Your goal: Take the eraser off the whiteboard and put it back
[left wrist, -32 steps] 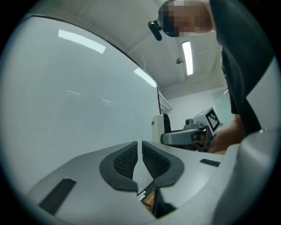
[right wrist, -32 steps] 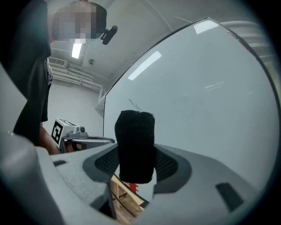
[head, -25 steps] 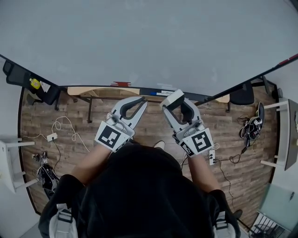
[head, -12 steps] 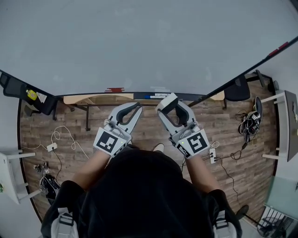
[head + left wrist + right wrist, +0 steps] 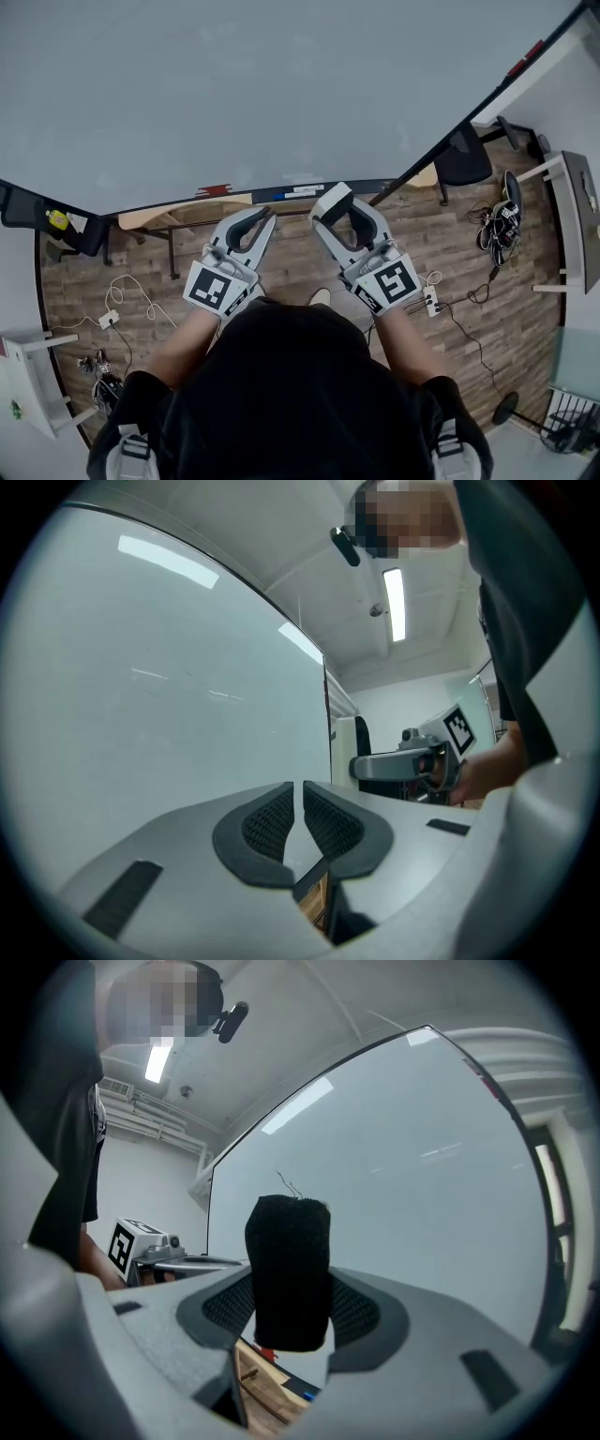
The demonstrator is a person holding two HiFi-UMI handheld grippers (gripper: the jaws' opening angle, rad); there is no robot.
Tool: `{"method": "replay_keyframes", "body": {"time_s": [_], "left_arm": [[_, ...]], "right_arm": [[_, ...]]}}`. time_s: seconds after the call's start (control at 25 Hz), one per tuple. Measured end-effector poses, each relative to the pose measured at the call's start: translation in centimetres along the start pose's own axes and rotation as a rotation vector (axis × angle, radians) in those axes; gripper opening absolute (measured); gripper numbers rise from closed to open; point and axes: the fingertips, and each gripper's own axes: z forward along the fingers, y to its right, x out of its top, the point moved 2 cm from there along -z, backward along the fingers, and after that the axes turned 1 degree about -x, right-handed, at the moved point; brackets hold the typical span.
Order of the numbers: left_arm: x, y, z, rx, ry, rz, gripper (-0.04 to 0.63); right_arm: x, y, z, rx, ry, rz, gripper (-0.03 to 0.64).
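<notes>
The whiteboard (image 5: 281, 84) fills the top of the head view, with its tray (image 5: 272, 194) along the lower edge. My right gripper (image 5: 339, 212) is shut on the eraser (image 5: 330, 201), a white-backed block held just below the tray. In the right gripper view the eraser's black felt (image 5: 291, 1260) stands upright between the pads, facing the whiteboard (image 5: 403, 1176). My left gripper (image 5: 262, 217) hangs beside it, shut and empty. In the left gripper view its pads (image 5: 272, 819) nearly meet in front of the whiteboard (image 5: 169, 686).
A red marker (image 5: 214, 190) and a blue-and-white marker (image 5: 302, 191) lie on the tray. Below is wood floor with a power strip (image 5: 106, 321) and cables, black chairs (image 5: 464, 157), shoes (image 5: 497, 220), and white tables at left (image 5: 23, 375) and right (image 5: 574, 225).
Both grippers have shifted a little sideways along the board's lower edge, the eraser staying in the right one. The head view has swung, so the board sits more tilted.
</notes>
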Motion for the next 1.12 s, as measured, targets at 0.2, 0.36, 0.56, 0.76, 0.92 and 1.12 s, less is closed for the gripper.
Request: {"method": "replay_keyframes", "body": {"time_s": [0.2, 0.36, 0.56, 0.76, 0.92, 1.12], "left_arm": [[0.1, 1.6, 1.5, -0.023, 0.007, -0.003, 0.027], [0.2, 3.2, 2.8, -0.039, 0.005, -0.001, 0.028], [0.5, 6.0, 5.2, -0.056, 0.018, 0.004, 0.026], [0.5, 8.6, 7.3, -0.059, 0.021, 0.006, 0.026], [0.3, 10.5, 9.2, -0.058, 0.015, 0.003, 0.026], [0.7, 12.2, 11.3, -0.064, 0.016, 0.002, 0.026]], "right_arm": [[0.2, 1.8, -2.3, -0.053, 0.001, -0.007, 0.222], [0.1, 3.3, -4.4, -0.095, 0.003, -0.005, 0.222], [0.2, 6.2, -7.6, -0.146, 0.008, -0.005, 0.222], [0.2, 8.4, -10.5, -0.168, 0.012, -0.004, 0.222], [-0.2, 10.2, -12.6, -0.185, 0.008, 0.009, 0.222], [-0.2, 12.0, -14.2, -0.202, 0.005, 0.010, 0.222]]}}
